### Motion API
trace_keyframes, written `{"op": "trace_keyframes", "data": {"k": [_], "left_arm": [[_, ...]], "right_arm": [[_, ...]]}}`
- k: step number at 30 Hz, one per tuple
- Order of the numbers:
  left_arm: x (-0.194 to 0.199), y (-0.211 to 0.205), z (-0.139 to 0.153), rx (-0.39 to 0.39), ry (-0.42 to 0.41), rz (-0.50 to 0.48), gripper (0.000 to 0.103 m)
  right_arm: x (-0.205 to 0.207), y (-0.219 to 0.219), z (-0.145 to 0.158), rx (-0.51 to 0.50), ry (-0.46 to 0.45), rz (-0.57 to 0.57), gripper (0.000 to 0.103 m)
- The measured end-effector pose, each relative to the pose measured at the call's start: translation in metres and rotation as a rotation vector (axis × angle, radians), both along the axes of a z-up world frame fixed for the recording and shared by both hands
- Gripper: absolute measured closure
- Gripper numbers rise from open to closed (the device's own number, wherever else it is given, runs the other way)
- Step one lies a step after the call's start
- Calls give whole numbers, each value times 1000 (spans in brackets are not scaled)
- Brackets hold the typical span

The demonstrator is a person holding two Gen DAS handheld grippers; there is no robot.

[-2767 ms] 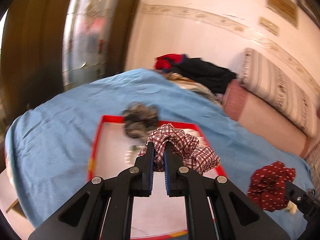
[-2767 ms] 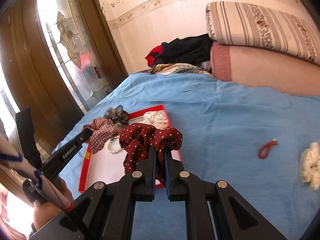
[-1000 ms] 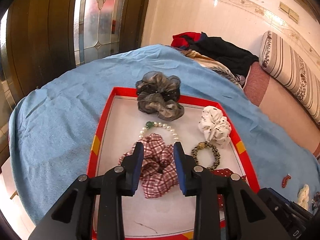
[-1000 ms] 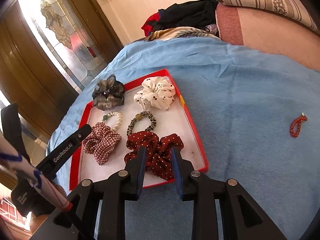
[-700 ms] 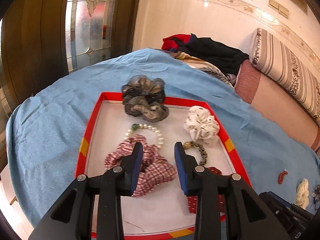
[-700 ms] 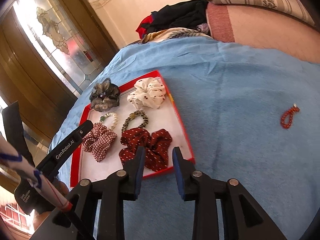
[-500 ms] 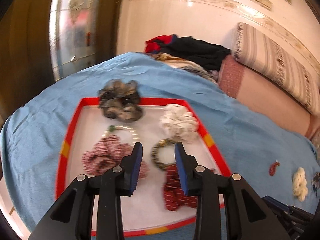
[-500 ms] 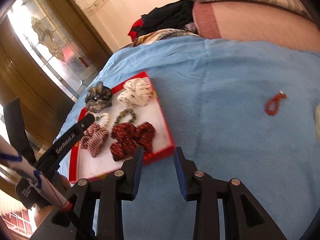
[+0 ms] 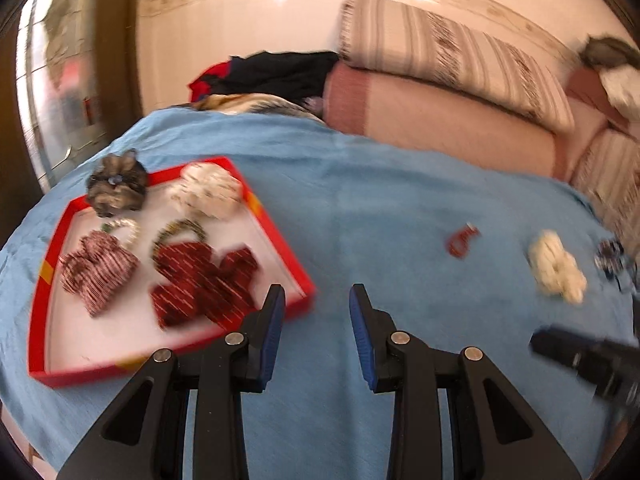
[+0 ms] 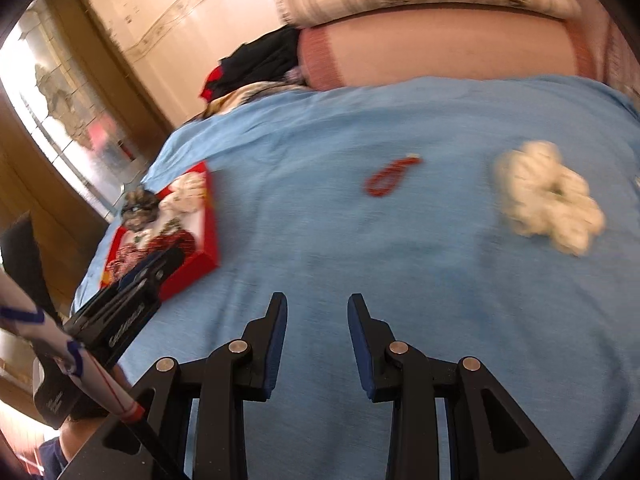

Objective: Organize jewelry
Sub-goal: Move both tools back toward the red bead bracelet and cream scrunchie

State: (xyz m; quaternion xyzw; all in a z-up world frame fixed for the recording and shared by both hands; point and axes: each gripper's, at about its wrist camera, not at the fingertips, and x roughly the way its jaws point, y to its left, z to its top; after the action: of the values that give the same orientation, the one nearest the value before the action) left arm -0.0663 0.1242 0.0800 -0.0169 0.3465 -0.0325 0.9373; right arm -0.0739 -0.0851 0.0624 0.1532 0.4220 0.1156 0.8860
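Lying slantwise, red bracelet (image 10: 392, 176) clasp end points upper right.

- No text is legible: the white lettering on the left gripper (image 10: 132, 276) body, left of the right gripper's fingers, is smeared by blur.

Two wrist fisheyes looking forward and down along their fingers, low over a blue bedspread (image 9: 380, 208), both sharing red tray (image 9: 276, 240), red bracelet (image 10: 390, 178), cream scrunchie (image 10: 548, 200)

A matt blue cloth bedspread (image 9: 400, 208) is covering the bed; the glossy red, white-floored tray (image 9: 280, 236) is holding soft fabric scrunchies (image 9: 204, 276) and shiny beaded bracelets (image 9: 124, 228).
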Motion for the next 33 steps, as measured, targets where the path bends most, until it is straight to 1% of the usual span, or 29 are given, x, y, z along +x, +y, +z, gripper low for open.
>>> {"op": "trace_keyframes", "data": {"k": [2, 5, 7, 9, 11, 17, 19, 22, 26, 30, 33], "left_arm": [[-11, -18, -5, 11, 18, -30, 71], [-29, -43, -6, 20, 24, -73, 71], [-40, -61, -7, 5, 42, -100, 71], [-46, -79, -7, -25, 74, -132, 70], [-51, -96, -5, -37, 95, -166, 70], [-64, -139, 12, -44, 90, -248, 69], [-68, -150, 20, -49, 81, -269, 69], [-70, -165, 32, -55, 63, -302, 64], [-69, -180, 42, -58, 51, -333, 63], [-67, -189, 42, -49, 51, -348, 63], [-64, -188, 39, -48, 56, -342, 63]], "right_arm": [[-5, -23, -4, 12, 1, -35, 69], [-8, -57, -8, 44, 1, -108, 69], [-8, -74, -6, 77, 4, -143, 69], [-10, -87, 0, 107, -11, -163, 69], [-12, -98, 8, 117, -31, -179, 69], [-25, -130, 32, 138, -98, -214, 67], [-30, -142, 38, 142, -114, -237, 67], [-38, -164, 48, 157, -139, -282, 65], [-43, -182, 53, 175, -146, -324, 63], [-35, -193, 59, 179, -135, -351, 63], [-20, -197, 72, 173, -139, -346, 62]]}}
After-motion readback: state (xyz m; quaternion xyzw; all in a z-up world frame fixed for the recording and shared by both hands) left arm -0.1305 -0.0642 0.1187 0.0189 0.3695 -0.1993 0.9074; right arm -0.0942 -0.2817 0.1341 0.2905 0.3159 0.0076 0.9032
